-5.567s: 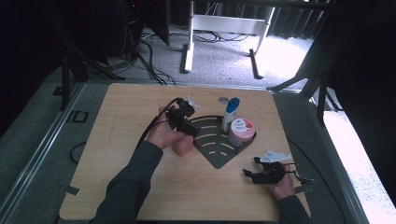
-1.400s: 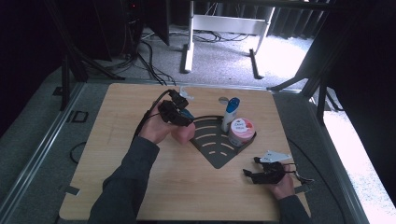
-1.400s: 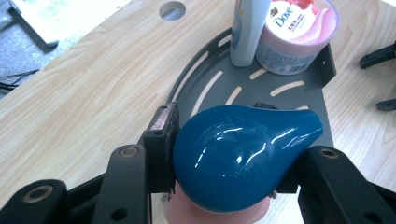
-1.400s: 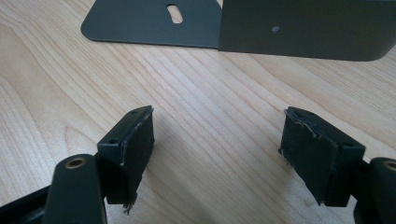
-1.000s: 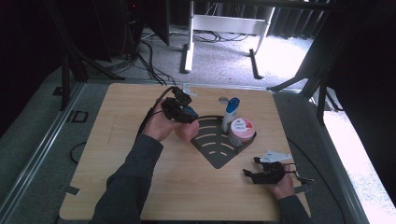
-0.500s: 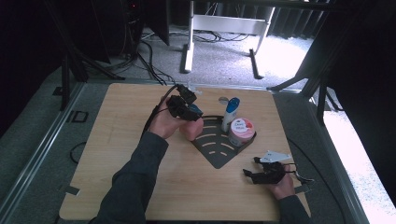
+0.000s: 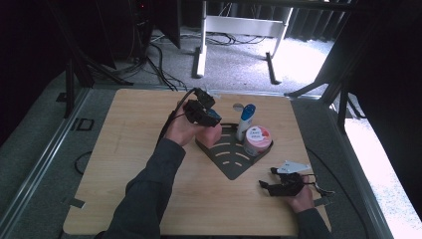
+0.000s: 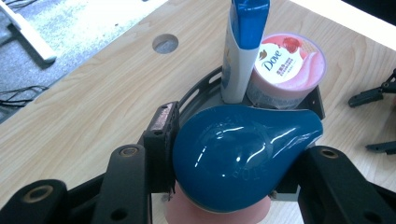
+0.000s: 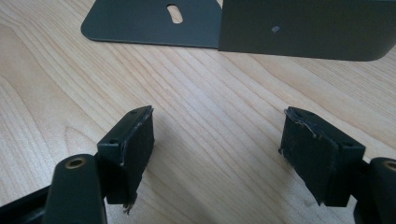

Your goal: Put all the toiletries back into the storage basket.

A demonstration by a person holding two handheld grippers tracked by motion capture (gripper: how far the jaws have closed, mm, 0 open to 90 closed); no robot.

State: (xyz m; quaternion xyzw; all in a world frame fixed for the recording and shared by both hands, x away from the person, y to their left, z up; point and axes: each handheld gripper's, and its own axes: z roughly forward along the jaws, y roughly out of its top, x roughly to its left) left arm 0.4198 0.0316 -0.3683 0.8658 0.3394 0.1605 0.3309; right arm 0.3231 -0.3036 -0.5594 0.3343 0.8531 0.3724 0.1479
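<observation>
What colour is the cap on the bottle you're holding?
Shiny dark blue cap on a pink bottle, clearest in the left gripper view.

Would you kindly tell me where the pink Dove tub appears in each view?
High view: Dove tub sits right of centre, in the dark rack.
Left gripper view: upper right, behind the blue-capped bottle held in the left gripper.
Right gripper view: not in it.
Shared landmark: the upright white tube beside the tub.

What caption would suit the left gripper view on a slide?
Left gripper clamps a blue-capped pink bottle beside the dark rack holding a tube and Dove tub.
</observation>
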